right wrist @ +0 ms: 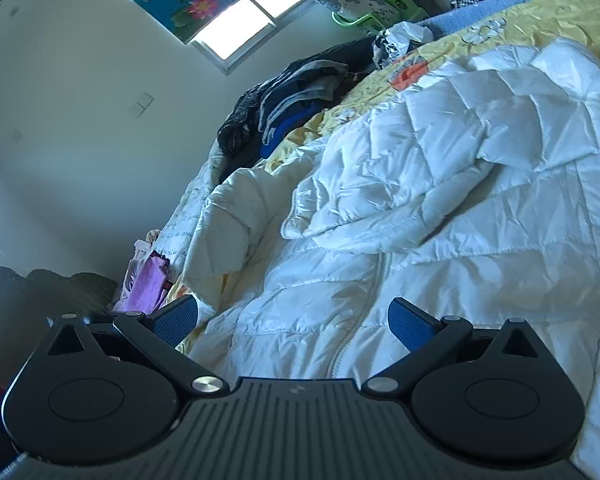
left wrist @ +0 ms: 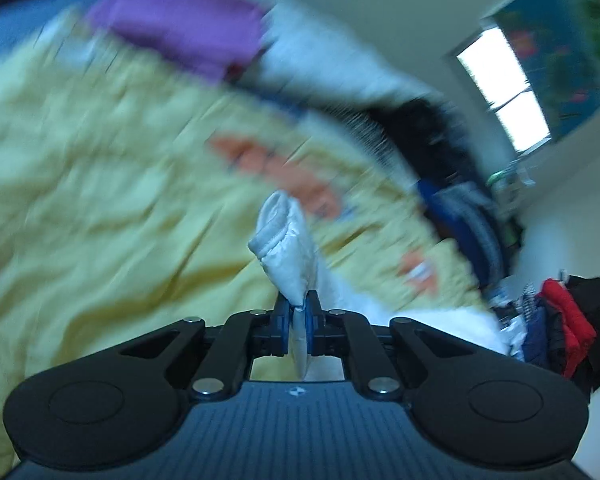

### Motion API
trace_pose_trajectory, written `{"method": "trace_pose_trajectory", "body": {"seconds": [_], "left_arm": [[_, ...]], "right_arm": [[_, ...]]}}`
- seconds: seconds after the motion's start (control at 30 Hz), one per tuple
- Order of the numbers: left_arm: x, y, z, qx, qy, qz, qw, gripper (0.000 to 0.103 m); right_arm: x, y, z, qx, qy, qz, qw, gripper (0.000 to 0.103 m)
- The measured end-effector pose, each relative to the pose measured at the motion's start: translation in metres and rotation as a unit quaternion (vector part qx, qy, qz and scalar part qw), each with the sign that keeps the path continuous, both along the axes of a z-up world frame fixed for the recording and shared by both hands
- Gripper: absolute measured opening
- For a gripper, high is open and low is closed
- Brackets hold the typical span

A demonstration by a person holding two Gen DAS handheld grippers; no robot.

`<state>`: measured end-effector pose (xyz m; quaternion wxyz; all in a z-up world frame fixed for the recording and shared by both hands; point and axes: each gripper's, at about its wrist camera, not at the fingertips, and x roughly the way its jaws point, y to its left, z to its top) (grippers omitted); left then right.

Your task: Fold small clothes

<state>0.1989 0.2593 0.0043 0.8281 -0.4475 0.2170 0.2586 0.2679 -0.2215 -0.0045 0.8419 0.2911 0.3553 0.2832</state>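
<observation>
Ahead of the left gripper a yellow bedspread with orange patches fills most of the blurred view, with a purple garment lying far ahead to the left and a heap of dark clothes along the bed's far edge to the right; a window shows on the wall beyond. Its blue pads are pressed together on a fold of the white puffer jacket, whose stitched hem stands up just ahead of the fingertips, while the rest of the fabric trails down to the right. This gripper points downward at the bed. The right gripper has its jaws spread wide with nothing between them, hovering just above the white quilted jacket, which lies crumpled directly ahead and to the right, its zipper running under the gap. Beyond it lies the yellow cover, and a dark folded pile sits ahead to the left near the wall.
</observation>
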Motion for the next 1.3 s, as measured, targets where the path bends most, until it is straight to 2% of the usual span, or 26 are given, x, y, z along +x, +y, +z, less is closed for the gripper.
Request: {"method": "trace_pose_trajectory", "body": {"seconds": [0.07, 0.17, 0.23, 0.33, 0.43, 0.5, 0.6, 0.7, 0.83, 1.0, 1.13, 1.23, 1.27, 1.3], "left_arm": [[0.007, -0.015, 0.028, 0.052, -0.036, -0.02, 0.9978, 0.008], [0.023, -0.046, 0.065, 0.124, -0.087, -0.062, 0.9866, 0.008], [0.035, -0.073, 0.085, 0.159, -0.124, -0.099, 0.9744, 0.008], [0.052, -0.121, 0.102, 0.2, -0.169, -0.164, 0.9509, 0.008], [0.067, -0.182, 0.102, 0.237, -0.2, -0.25, 0.9172, 0.008], [0.075, -0.228, 0.089, 0.269, -0.197, -0.314, 0.8891, 0.008], [0.083, -0.286, 0.053, 0.293, -0.151, -0.405, 0.8526, 0.008], [0.08, -0.324, 0.017, 0.324, -0.112, -0.459, 0.8195, 0.008], [0.075, -0.331, -0.001, 0.312, -0.094, -0.487, 0.8103, 0.008], [0.072, -0.335, -0.003, 0.318, -0.095, -0.508, 0.7946, 0.008], [0.062, -0.345, -0.003, 0.337, -0.099, -0.52, 0.7786, 0.008], [0.054, -0.35, -0.006, 0.34, -0.098, -0.527, 0.773, 0.008], [0.054, -0.351, -0.007, 0.342, -0.098, -0.528, 0.7715, 0.008], [0.052, -0.351, -0.007, 0.346, -0.099, -0.526, 0.7703, 0.008]], "right_arm": [[0.0, -0.004, -0.003, 0.008, 0.004, -0.003, 1.0, 0.103], [0.002, -0.013, -0.01, 0.027, 0.015, -0.012, 0.999, 0.103], [0.005, -0.021, -0.015, 0.045, 0.026, -0.024, 0.998, 0.103], [0.006, -0.04, -0.021, 0.091, 0.042, -0.053, 0.994, 0.102], [0.01, -0.063, -0.025, 0.138, 0.052, -0.081, 0.986, 0.102], [0.015, -0.077, -0.029, 0.17, 0.068, -0.095, 0.978, 0.103], [0.026, -0.095, -0.037, 0.221, 0.093, -0.105, 0.965, 0.103], [0.039, -0.102, -0.049, 0.256, 0.124, -0.102, 0.953, 0.103], [0.056, -0.096, -0.057, 0.233, 0.155, -0.09, 0.956, 0.103], [0.076, -0.082, -0.047, 0.222, 0.135, -0.075, 0.963, 0.099], [0.103, -0.075, -0.037, 0.215, 0.128, -0.062, 0.966, 0.096], [0.118, -0.063, -0.025, 0.169, 0.122, -0.054, 0.977, 0.083], [0.122, -0.058, -0.021, 0.144, 0.117, -0.052, 0.981, 0.068], [0.124, -0.054, -0.018, 0.119, 0.118, -0.051, 0.985, 0.042]]}}
